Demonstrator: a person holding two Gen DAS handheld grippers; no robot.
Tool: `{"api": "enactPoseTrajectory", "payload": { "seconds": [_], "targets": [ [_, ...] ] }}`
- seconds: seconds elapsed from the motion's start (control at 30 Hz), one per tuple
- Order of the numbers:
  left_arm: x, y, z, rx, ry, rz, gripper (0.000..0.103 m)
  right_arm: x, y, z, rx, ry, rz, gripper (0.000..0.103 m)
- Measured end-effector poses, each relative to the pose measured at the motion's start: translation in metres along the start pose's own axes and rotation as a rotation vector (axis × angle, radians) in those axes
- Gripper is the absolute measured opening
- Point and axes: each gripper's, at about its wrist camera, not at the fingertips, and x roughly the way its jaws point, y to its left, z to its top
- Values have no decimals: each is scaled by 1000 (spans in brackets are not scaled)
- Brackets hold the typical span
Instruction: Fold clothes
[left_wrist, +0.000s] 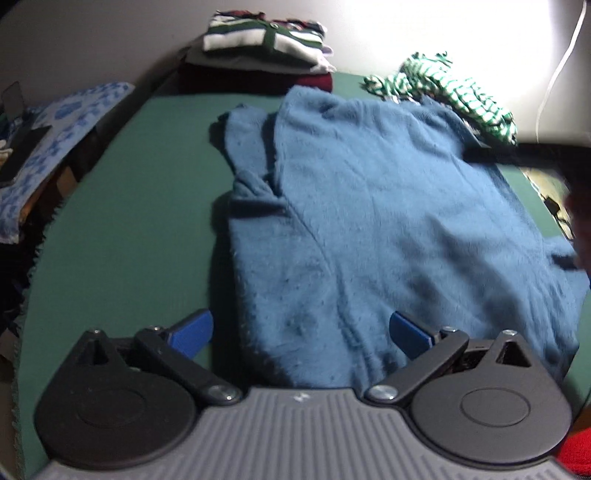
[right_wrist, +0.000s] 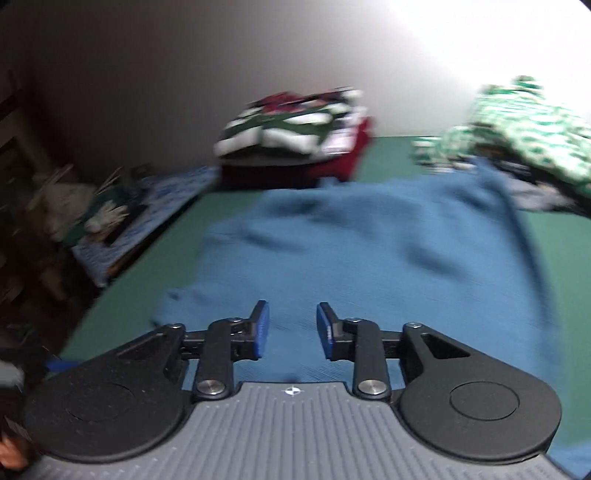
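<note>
Blue sweater (left_wrist: 369, 221) lies spread on the green table (left_wrist: 122, 229), filling most of its middle — body flat, one sleeve folded in along the left edge as the left wrist camera sees it, which reads as a first fold already in place. The flat spread makes sense: edges stay reachable and a fold line can be set cleanly.

Left tongs (left_wrist: 301, 332) — jaws wide apart, nothing between the blue pads, hovering over the near hem of the sweater. One pad sits over bare table, the other over cloth; I judge they straddle the garment's left edge, ready for a pinch there. Contact with the cloth cannot be told.

Right tongs (right_wrist: 291, 328) — jaws partly apart, pads clear of each other, no fabric gripped; sweater surface shows through the gap. The right view is blurred by motion.

Folded stack (left_wrist: 266, 48) at the far end of the table — striped green-and-white piece on top, dark red beneath — evidently the finished pile, kept clear of the working area. Crumpled green-and-white striped garment (left_wrist: 454, 96) at the far right, touching the sweater's far corner; likely waiting its turn.

Judgement: mid-fold, both tongs released between grasps.
</note>
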Motion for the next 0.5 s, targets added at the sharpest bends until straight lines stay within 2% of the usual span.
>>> {"api": "enactPoseTrajectory", "payload": {
  "seconds": [0.07,0.1,0.27,0.37,0.43,0.5],
  "targets": [
    [3,0,-1,40,8,-29,102,42,33,19,-28,20,47,42],
    [5,0,-2,60,12,-43,102,65,50,27,-59,38,48,43],
    [2,6,-6,185,-15,-47,102,171,114,56,-180,98,-124,43],
    [1,14,-6,223,-18,-76,102,209,121,63,-141,133,-157,44],
    [1,19,-4,244,-20,-94,102,225,121,65,-128,148,-209,44],
    [5,24,0,264,-38,-108,102,232,118,66,-110,140,-266,35]
  ]
}}
